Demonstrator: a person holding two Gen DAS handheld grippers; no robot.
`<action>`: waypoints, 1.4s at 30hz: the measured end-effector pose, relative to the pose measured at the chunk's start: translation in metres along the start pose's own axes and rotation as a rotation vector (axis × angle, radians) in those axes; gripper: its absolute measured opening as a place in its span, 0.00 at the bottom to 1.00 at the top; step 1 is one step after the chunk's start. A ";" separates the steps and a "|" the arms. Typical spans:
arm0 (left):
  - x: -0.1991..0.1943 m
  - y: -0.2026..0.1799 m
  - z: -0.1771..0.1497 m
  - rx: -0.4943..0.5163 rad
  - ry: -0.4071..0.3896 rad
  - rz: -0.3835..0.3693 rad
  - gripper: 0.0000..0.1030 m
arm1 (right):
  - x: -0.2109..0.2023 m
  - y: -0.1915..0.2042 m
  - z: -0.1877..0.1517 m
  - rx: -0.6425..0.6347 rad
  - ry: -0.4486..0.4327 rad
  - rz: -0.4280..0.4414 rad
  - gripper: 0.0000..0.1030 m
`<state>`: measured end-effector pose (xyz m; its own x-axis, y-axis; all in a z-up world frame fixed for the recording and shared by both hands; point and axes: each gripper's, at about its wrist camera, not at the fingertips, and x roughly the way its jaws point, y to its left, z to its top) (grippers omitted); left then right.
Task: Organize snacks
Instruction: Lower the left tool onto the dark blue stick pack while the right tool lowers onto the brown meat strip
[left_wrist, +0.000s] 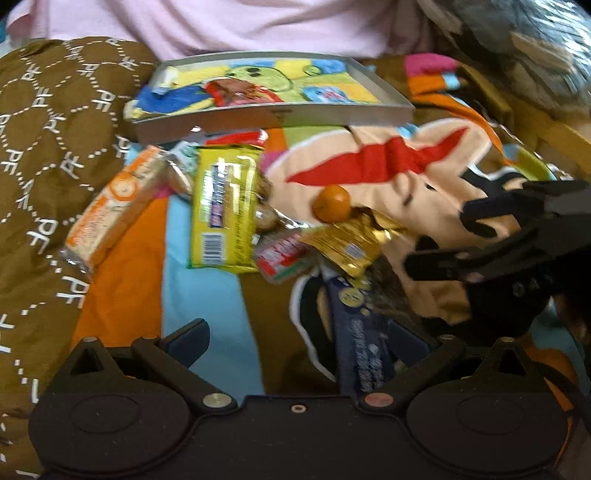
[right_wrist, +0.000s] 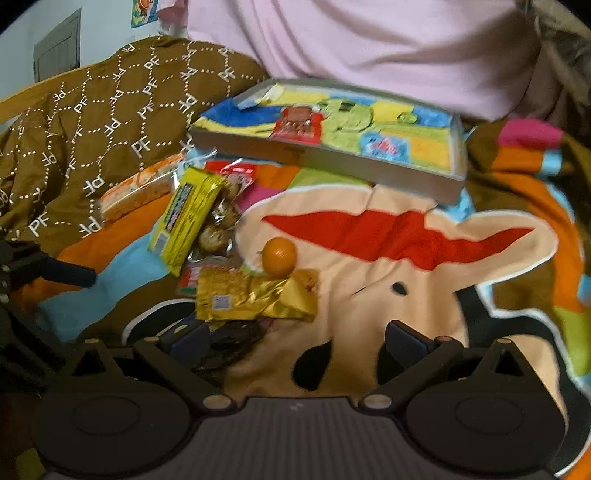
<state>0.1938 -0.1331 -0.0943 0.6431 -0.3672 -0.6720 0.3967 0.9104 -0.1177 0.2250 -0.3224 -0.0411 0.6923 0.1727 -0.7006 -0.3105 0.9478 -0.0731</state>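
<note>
A cartoon-print blanket covers the bed and carries everything, with a brown quilted cover bunched along its left edge and a person in a pink top sitting just behind the far side. The landmark is the shallow grey tray, lying on the blanket in front of the person; it looks like the sorting destination, since a red snack packet and a small blue packet already lie flat inside it. The remaining snacks sit in a loose heap on the near left of the tray, probably tipped out together, as they overlap. Closest to the tray's near-left corner is the orange cracker pack, then the yellow wrapped bar lying over a clear bag of round cookies. Further from the tray lies the crumpled gold packet, with a small orange fruit touching its far edge and a red-and-white candy wrapper tucked beside it. A dark blue packet lies nearest, well away from the tray, running between the fingers of the left gripper, whose jaws are spread wide and not clamping it. The right gripper hovers with jaws likewise apart, empty, aimed towards the gold packet and fruit.
</note>
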 end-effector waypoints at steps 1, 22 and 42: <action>0.001 -0.002 -0.001 0.009 0.006 -0.004 0.99 | 0.002 -0.001 0.000 0.018 0.016 0.013 1.00; 0.014 -0.022 -0.005 0.114 0.056 0.036 0.97 | 0.026 0.014 -0.001 -0.016 0.132 0.059 1.00; 0.012 -0.027 0.001 0.185 0.060 -0.097 0.71 | 0.022 0.000 -0.003 0.017 0.133 0.052 0.99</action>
<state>0.1916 -0.1622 -0.0991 0.5577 -0.4346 -0.7071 0.5719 0.8186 -0.0521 0.2385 -0.3196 -0.0590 0.5826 0.1853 -0.7913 -0.3313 0.9432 -0.0231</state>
